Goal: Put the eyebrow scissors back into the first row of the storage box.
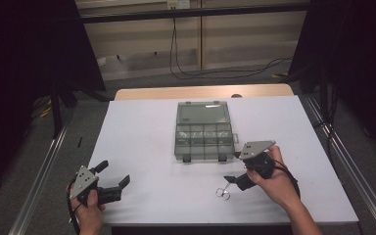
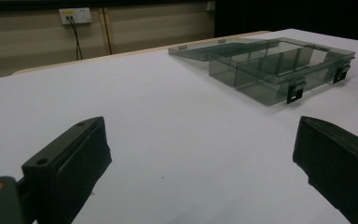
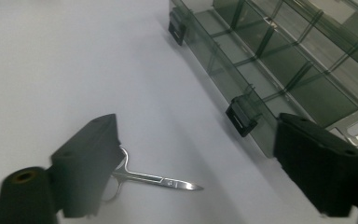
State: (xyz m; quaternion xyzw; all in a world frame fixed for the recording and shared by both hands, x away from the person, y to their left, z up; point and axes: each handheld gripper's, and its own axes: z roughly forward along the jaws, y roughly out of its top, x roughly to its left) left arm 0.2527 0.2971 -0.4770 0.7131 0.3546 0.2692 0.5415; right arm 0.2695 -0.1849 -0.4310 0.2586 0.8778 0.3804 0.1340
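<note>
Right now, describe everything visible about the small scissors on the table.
The small scissors look like shiny metal, with slim shanks, two finger loops and closed blades ending in a fine point. They lie flat on the white table, just in front of the clear compartment box, apart from it. The right gripper hovers by the loops, jaws open, not gripping them.

A person's two hands reach in over the near edge of the bench [image 1: 142,132], each holding a pair of tongs. The left hand [image 1: 89,208] grips the left tongs [image 1: 113,174] close to the near left corner, jaws spread wide and aimed toward the bench's middle. The right hand [image 1: 274,178], forearm angling in from the near right corner, holds the right tongs [image 1: 232,166] near the near edge, jaws also wide apart, pointed left and down at the bench top.
</note>
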